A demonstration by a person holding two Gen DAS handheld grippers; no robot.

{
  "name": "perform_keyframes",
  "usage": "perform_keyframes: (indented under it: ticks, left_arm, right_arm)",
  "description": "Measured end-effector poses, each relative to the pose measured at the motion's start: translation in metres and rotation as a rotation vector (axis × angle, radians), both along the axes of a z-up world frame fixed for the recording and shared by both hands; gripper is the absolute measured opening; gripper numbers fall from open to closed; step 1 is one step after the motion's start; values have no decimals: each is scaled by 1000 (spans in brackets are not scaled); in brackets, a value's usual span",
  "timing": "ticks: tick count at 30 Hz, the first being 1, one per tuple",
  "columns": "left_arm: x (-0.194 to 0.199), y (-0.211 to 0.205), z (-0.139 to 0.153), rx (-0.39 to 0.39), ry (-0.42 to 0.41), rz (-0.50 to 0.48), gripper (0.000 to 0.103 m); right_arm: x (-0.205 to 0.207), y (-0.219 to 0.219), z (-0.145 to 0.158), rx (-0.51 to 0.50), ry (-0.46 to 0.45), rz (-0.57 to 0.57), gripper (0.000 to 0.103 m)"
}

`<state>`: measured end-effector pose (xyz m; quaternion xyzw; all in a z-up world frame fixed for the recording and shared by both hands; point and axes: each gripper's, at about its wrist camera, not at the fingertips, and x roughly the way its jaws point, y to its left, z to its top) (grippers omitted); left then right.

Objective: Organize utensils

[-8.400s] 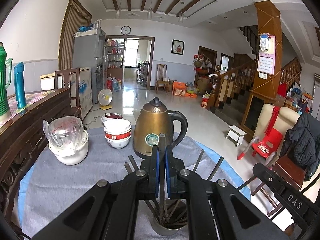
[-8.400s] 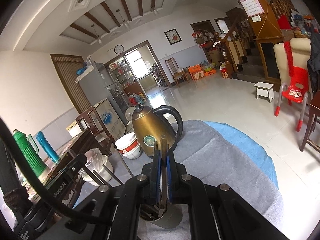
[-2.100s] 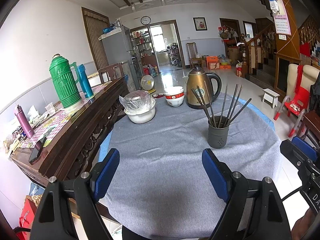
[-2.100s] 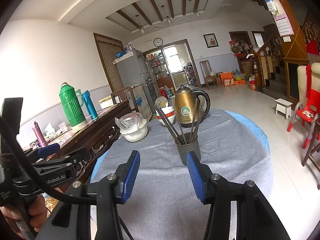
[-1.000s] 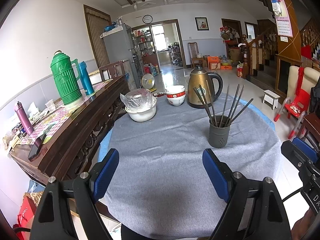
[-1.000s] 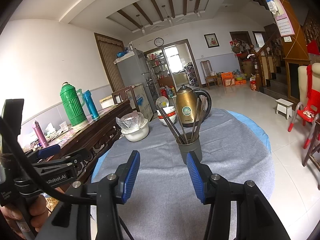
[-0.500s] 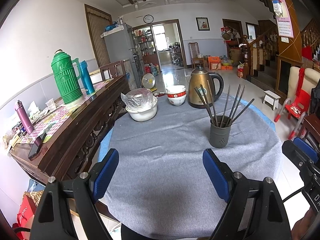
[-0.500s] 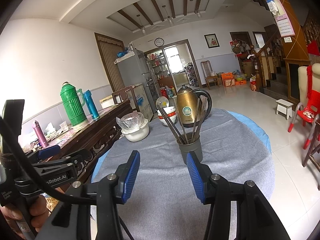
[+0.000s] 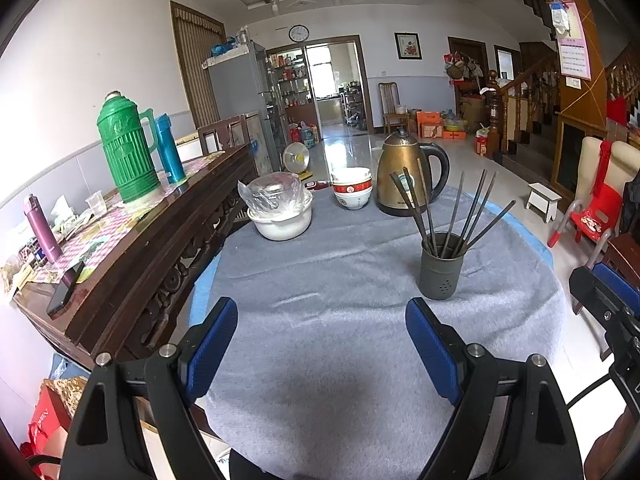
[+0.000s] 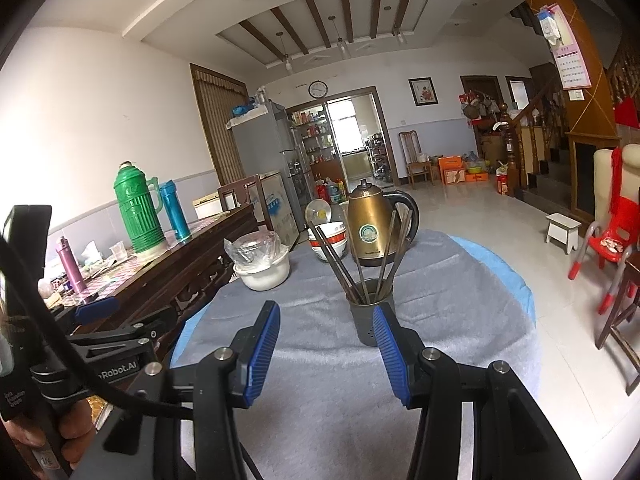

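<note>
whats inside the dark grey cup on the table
Dark chopsticks stand in the cup, fanning out above its rim. Their lower ends and the cup's bottom are hidden by its wall, so anything else inside cannot be seen.

Round table (image 9: pixel 532 240) under grey cloth (image 9: pixel 340 340), holding kettle (image 9: pixel 404 176), stacked bowls (image 9: pixel 352 188), white pot (image 9: pixel 284 222), chopstick holder (image 9: pixel 440 276)

A soft, matt grey cloth (image 9: pixel 328 280) with a faint nap covers the round table. The dark grey utensil cup (image 9: pixel 440 268) looks matt, and the slim dark chopsticks (image 9: pixel 452 208) in it have a dull metallic sheen. The bronze-coloured kettle (image 9: pixel 400 176) is glossy metal with a black plastic handle. The carved dark wooden sideboard (image 9: pixel 160 240) looks polished, and crinkled clear plastic film covers the white bowl (image 9: pixel 284 224).
</note>
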<state>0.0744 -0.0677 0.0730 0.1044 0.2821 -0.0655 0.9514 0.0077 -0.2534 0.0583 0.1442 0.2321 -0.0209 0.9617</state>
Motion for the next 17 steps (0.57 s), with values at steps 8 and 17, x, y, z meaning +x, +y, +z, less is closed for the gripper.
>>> perform_keyframes:
  ticks: [8, 17]
  left_arm:
    - [21, 4, -6, -16, 23, 9, 86]
    - [92, 27, -55, -106, 151, 61, 90]
  right_arm:
    - [20, -3, -8, -13, 28, -11, 53]
    - [66, -30, -46, -56, 107, -79, 56]
